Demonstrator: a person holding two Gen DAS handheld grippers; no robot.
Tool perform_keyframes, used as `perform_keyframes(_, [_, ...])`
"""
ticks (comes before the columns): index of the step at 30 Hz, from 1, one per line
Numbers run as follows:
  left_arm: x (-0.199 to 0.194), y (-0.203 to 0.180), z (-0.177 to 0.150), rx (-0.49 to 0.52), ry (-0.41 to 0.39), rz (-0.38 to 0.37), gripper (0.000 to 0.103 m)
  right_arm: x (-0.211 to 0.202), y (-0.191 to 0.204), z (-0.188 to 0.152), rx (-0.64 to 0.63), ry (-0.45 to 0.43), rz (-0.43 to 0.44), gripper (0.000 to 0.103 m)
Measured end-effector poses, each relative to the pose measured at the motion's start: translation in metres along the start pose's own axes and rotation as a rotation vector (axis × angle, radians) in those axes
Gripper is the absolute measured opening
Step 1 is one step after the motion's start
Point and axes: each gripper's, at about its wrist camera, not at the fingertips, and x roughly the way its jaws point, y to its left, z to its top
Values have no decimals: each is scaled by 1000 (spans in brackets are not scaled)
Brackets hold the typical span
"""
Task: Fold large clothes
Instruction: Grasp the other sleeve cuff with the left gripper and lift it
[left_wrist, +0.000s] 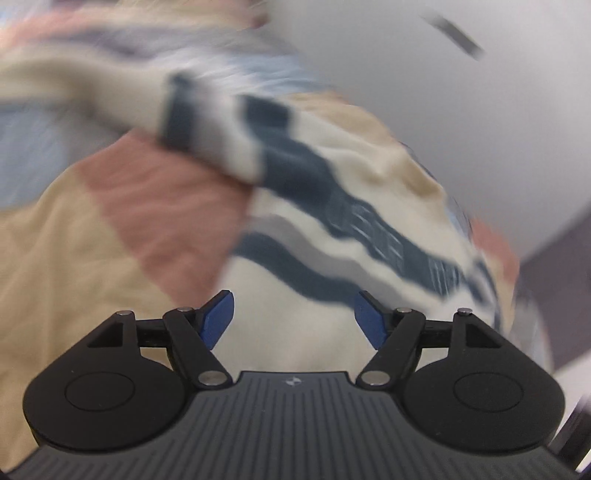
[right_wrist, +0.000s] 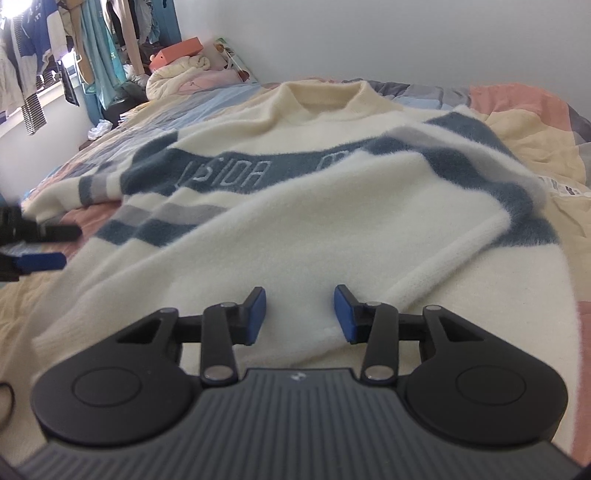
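Note:
A cream sweater (right_wrist: 288, 221) with dark blue and grey stripes lies on the bed, collar at the far end. Its right sleeve (right_wrist: 436, 206) is folded across the body; its left sleeve (right_wrist: 96, 184) stretches out to the left. My right gripper (right_wrist: 300, 314) is open and empty, just above the sweater's near hem. My left gripper (left_wrist: 293, 319) is open and empty over the sweater (left_wrist: 332, 206); that view is blurred. Its blue fingertips (right_wrist: 40, 261) also show at the left edge of the right wrist view.
The bed has a patchwork cover (right_wrist: 524, 122) in pink, tan and blue. A pile of bedding and an orange box (right_wrist: 181, 51) sit at the far end. Clothes hang on a rack (right_wrist: 55, 48) at the far left. A grey wall (right_wrist: 406, 37) runs along the right.

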Motion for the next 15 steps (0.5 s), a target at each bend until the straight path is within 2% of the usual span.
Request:
perform_keyframes(2, [0, 33, 28, -128, 4, 57, 76, 0, -2, 0, 24, 1, 18, 45])
perform_keyframes(5, [-14, 83, 68, -250, -86, 181, 76, 2, 1, 0, 18, 4, 24, 46])
perform_keyframes(7, [-30, 118, 89, -366, -178, 227, 76, 3, 1, 2, 22, 8, 26, 46])
perform_keyframes(10, [-55, 157, 111, -476, -382, 337, 76, 5, -1, 2, 33, 11, 33, 47])
perform_keyframes(13, [-58, 197, 125, -597, -438, 308, 76, 4, -1, 1, 35, 6, 37, 46])
perform_keyframes(15, [-54, 213, 131, -620, -467, 284, 76, 5, -1, 1, 35, 7, 34, 46])
